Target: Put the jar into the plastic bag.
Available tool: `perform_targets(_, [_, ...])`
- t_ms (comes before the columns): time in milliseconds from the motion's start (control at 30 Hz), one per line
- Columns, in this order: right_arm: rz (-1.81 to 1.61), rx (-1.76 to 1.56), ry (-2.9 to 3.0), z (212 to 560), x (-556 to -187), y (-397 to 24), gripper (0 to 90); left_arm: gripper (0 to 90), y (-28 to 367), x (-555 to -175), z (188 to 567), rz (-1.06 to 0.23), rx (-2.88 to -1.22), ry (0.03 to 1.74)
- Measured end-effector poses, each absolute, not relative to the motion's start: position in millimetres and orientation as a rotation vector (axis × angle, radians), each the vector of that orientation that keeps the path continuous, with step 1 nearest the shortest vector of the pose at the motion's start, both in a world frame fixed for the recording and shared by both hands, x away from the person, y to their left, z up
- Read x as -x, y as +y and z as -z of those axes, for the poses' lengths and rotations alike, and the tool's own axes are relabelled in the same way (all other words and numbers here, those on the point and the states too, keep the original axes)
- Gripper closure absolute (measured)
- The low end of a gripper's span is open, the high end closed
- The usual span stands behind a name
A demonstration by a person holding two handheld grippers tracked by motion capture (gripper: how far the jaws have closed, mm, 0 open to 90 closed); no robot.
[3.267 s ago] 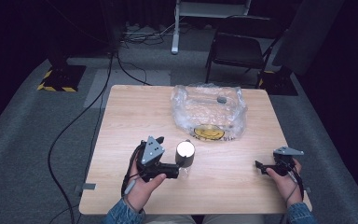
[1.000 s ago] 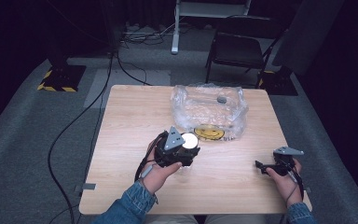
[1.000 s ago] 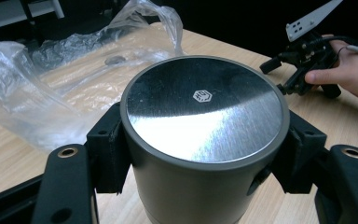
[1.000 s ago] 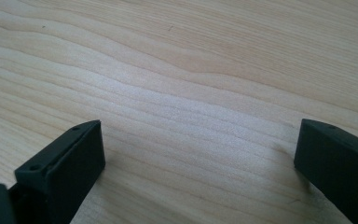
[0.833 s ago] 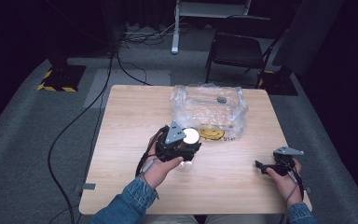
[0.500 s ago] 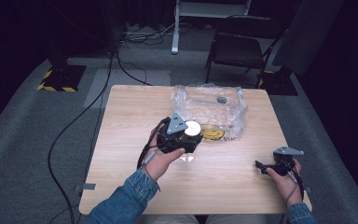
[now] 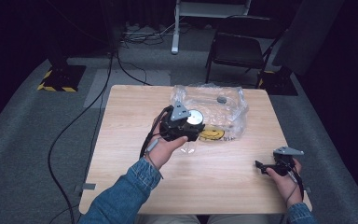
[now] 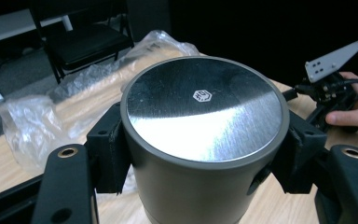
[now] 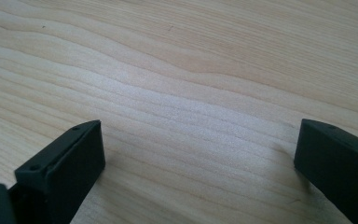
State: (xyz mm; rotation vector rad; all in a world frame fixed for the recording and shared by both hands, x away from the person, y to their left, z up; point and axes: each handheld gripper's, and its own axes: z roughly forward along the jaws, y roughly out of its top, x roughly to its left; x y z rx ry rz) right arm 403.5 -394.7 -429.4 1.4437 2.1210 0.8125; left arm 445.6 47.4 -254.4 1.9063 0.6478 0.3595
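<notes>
Wooden counter is seen w/ a crumpled clear plastic bag at the far edge, right of centre; a yellow smiley disc and a small grey round item are seen inside it. The grey metal canister is clamped betw. the jaws of the left hand-held gripper; vs. 3.3 s ago it has been carried from nearer the near edge, left of centre, up to the bag's near-left side, held above the counter. The right hand-held gripper is kept near the near-right corner, unmoved, jaws spread wide, nothing betw. them.
</notes>
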Motion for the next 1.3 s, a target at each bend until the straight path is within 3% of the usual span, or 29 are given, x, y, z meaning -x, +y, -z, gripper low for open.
perform_targets(1300, [-0.813,-1.444,2.12,429,-404,-395,1.7,32.4,11,-532,212,-0.473,-1.827,0.692])
